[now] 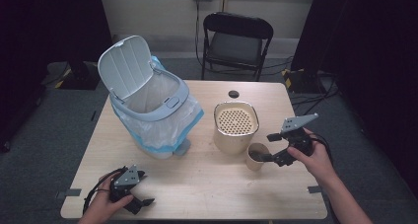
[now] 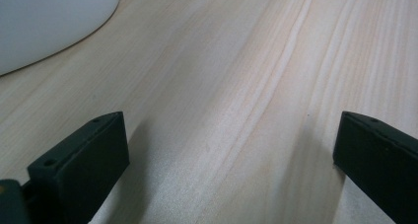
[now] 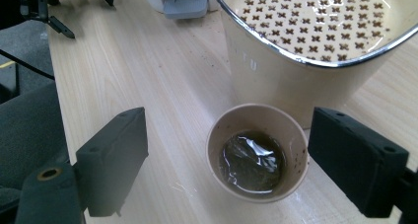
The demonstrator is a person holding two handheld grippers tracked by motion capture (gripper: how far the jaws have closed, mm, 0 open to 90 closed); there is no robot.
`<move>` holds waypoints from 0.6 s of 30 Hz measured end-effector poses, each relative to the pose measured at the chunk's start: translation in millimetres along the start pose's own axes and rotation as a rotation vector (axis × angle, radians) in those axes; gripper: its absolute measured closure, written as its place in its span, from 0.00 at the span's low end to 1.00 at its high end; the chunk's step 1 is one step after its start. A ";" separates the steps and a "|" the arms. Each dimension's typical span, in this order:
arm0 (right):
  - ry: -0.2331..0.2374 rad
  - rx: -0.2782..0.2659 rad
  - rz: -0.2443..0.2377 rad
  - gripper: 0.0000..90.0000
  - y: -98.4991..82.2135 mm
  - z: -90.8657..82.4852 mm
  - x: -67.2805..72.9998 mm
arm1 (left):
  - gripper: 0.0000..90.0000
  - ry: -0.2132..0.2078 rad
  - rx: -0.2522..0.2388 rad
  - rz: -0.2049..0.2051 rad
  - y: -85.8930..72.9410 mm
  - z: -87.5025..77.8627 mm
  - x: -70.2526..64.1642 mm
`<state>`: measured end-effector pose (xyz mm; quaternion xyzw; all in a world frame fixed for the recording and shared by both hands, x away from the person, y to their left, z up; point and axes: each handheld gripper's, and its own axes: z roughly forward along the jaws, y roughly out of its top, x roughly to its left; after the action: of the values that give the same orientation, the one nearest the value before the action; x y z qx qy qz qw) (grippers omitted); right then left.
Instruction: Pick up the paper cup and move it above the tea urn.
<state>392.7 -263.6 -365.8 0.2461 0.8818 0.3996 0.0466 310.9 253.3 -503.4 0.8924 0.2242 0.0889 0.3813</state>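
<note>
- My right claw [image 3: 231, 160] is spread wide around the paper cup [image 3: 257, 152], not touching it.
- That cup stands on the tabletop [image 1: 197, 179] just beside the cream strainer pot [image 1: 235, 126].
- My left claw [image 2: 231, 160] rests apart, empty.

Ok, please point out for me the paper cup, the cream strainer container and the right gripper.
paper cup [image 3: 256, 155], right gripper view, on the dark liquid inside.
cream strainer container [image 1: 235, 120], high view, on its perforated insert.
right gripper [image 1: 270, 146], high view, midway between its fingertips.

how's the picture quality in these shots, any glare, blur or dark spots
High view: room edges dark, table evenly lit. Left gripper view: wood grain soft, white bin blurred. Right gripper view: glare on the liquid in the paper cup; near jaws slightly soft.
</note>
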 end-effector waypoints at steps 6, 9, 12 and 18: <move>-0.005 -0.015 0.021 0.17 -12.9 -2.8 -1.9 | 0.00 -0.001 0.004 -0.002 0.1 -0.1 -0.2; -0.011 -0.012 0.031 0.17 -18.9 -3.7 -2.2 | 0.00 -0.001 0.003 -0.002 0.1 -0.1 -0.2; -0.005 -0.018 0.038 0.17 -24.4 -3.7 -3.1 | 0.00 -0.001 0.005 -0.001 0.2 -0.3 -0.2; -0.011 -0.016 0.051 0.17 -35.4 -2.8 -5.2 | 0.00 -0.001 0.003 -0.002 0.1 -0.1 -0.2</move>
<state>382.5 -287.8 -390.3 0.2703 0.8718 0.4062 0.0431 310.7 253.2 -503.3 0.8927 0.2251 0.0877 0.3803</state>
